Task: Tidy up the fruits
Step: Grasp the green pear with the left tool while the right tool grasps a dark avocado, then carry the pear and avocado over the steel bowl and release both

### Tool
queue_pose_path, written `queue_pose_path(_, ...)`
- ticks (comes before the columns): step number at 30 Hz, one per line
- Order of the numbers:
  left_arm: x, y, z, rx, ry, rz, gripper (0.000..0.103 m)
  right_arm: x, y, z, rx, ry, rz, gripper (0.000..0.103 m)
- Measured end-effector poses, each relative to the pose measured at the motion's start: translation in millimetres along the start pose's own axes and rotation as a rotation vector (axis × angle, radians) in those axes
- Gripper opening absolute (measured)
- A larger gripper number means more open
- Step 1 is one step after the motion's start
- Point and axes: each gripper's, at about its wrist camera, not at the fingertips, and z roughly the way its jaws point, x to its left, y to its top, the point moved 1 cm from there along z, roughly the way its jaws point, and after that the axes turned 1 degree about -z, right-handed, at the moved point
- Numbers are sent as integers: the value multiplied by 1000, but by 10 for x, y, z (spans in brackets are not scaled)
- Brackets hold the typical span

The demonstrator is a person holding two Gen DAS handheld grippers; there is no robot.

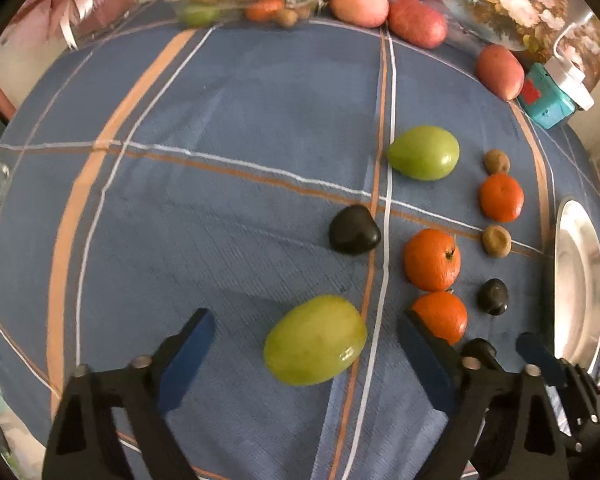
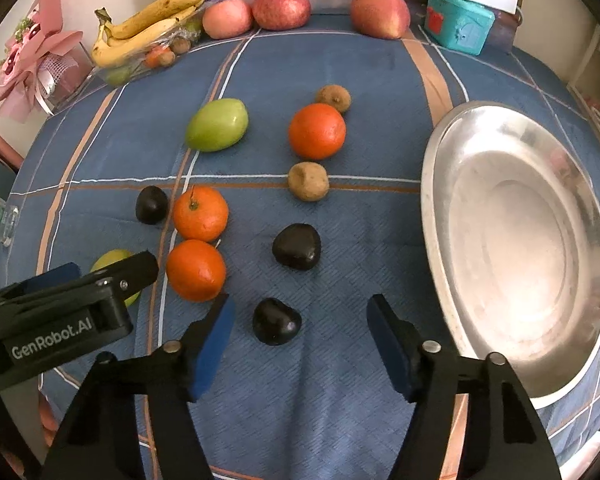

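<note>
Hovering low over the blue plaid tabletop (image 1: pixel 220 208), the left gripper (image 1: pixel 306 336) has its blue-padded fingers (image 1: pixel 192 344) spread wide on either side of a green fruit (image 1: pixel 315 340), with clear gaps between the pads and the fruit, which lies on the cloth. The right gripper (image 2: pixel 300 320) is likewise spread, its fingers (image 2: pixel 216 340) flanking a dark plum-like fruit (image 2: pixel 277 321) without touching it.

Ahead of that lie more loose fruits: a second dark fruit (image 2: pixel 297 246), a third (image 2: pixel 151 204) further left, three oranges (image 2: pixel 196 270) (image 2: pixel 200 213) (image 2: pixel 317 131), two small brown fruits (image 2: pixel 308 181) (image 2: pixel 333 97) and another green fruit (image 2: pixel 216 124). The nearest orange sits just beside the right gripper's left finger.

A large steel dish (image 2: pixel 436 208) stands to the right, holding nothing. Along the far edge of the tabletop are three reddish apples (image 2: pixel 282 9), a clear tray (image 2: pixel 112 74) with bananas (image 2: pixel 152 26) on top and small fruits inside, and a teal box (image 2: pixel 458 26). A pink bouquet (image 2: pixel 32 56) stands at the far left corner.

In the right wrist view the left gripper's black body enters from the left, partly hiding the green fruit beneath it.
</note>
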Motion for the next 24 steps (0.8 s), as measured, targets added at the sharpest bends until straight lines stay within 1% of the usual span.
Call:
queue_pose_path(1,11,-1,17,8,-4,-6,84,6,-2,2,0,4,-2,61)
queue_pose_path(3,42,-28,32,23,-24,-20,78,24,-8,19,7,10,-6,52)
queue_pose_path(4,55,-44,31,26,-32,-23,71,27,-13,32,15,16,-6,50)
queue_pose_path(5,78,-50,38,30,-34,-26,63,27,-18,44,21,22,-4,44)
queue_pose_path(6,83,-50,42,31,-31,-26,60,23,-24,55,30,33,0,38)
queue_pose_path(7,86,-56,40,31,-37,-25,54,19,-29,67,36,40,3,36)
queue_pose_path(10,103,-79,33,39,-40,-20,53,6,-37,54,33,69,12,27)
queue_pose_path(13,120,-79,10,36,-60,-51,53,4,-23,6,22,78,10,26)
queue_pose_path(16,170,-81,-78,10,-102,-100,53,-15,-12,-85,-10,97,26,26)
queue_pose_path(19,172,-71,-185,-27,-108,-105,53,-41,28,-238,-58,106,36,26)
queue_pose_path(21,156,-60,-259,-43,-118,-105,53,-65,55,-329,-88,92,40,26)
queue_pose_path(24,100,-80,-354,-60,-143,-103,53,-179,74,-409,-106,84,72,26)
